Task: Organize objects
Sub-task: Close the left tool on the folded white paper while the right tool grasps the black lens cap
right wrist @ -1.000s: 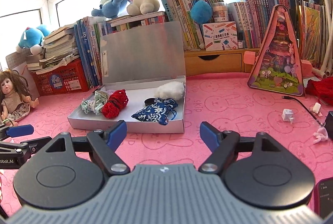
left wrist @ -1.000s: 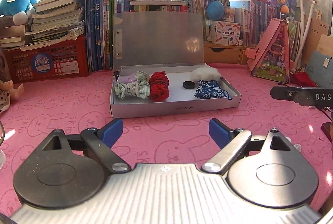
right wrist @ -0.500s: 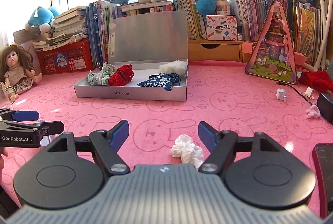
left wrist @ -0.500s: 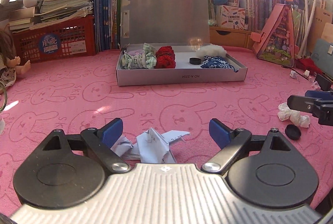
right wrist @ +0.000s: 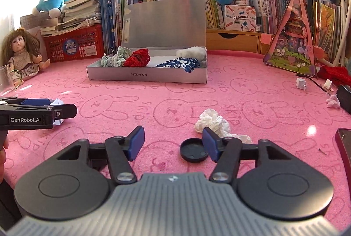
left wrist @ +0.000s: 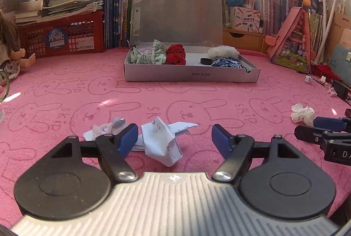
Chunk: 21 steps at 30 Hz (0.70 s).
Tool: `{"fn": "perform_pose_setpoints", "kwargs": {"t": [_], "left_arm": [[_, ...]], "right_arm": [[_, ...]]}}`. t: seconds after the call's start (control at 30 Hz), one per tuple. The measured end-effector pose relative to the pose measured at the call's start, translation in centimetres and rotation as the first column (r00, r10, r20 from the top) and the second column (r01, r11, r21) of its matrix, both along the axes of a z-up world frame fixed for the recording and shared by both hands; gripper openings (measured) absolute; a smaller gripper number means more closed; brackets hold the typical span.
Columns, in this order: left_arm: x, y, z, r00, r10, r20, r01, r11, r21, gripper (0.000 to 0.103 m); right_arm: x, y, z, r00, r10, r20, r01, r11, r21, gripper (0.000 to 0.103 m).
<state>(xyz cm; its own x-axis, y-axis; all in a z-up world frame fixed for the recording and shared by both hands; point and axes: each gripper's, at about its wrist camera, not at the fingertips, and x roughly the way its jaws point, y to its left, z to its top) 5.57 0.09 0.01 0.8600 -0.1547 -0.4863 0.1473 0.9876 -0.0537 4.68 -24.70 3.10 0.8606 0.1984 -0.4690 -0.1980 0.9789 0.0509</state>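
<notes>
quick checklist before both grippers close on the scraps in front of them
1. Folded paper between left gripper fingers: ok; jaws have just been closing, no pad presses it yet.
2. Second paper scrap clear of the left finger: not ok, it lies right behind it.
3. Black cap between right gripper fingers: ok, near one pad; jaws have just been closing.
4. Tissue wad outside the right jaws: cannot tell.
5. Open box has room: ok.
</notes>
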Motion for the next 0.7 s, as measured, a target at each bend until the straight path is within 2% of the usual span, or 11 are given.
{"fn": "perform_pose_setpoints", "kwargs": {"t": [0.13,0.43,0.6,0.7], "left_arm": [[-0.1,0.0,-0.9,0.999,0.015,-0.028,-0.015,1.0,-0.007,0.074],[-0.3,0.4,-0.6,0.999,0.032,-0.011,-0.032,0.999,-0.015,0.074],[-0.8,0.8,-0.5,0.999,0.026,-0.019,-0.026,1.0,-0.017,0.054],[-0.6,1.0,-0.6,0.999,0.038,-0.025,-0.039,0.999,-0.024,0.053]], "right_arm": [[0.1,-0.1,-0.3,1.0,-0.015,-0.006,0.015,1.0,-0.002,0.061],[0.3,-0.6,-0.8,0.999,-0.053,-0.009,0.053,0.998,-0.018,0.059],[0.5,-0.6,-1.1,0.998,-0.058,-0.019,0.057,0.998,-0.028,0.058],[0.6,-0.6,-1.3,0.998,-0.061,-0.023,0.06,0.998,-0.029,0.056]]}}
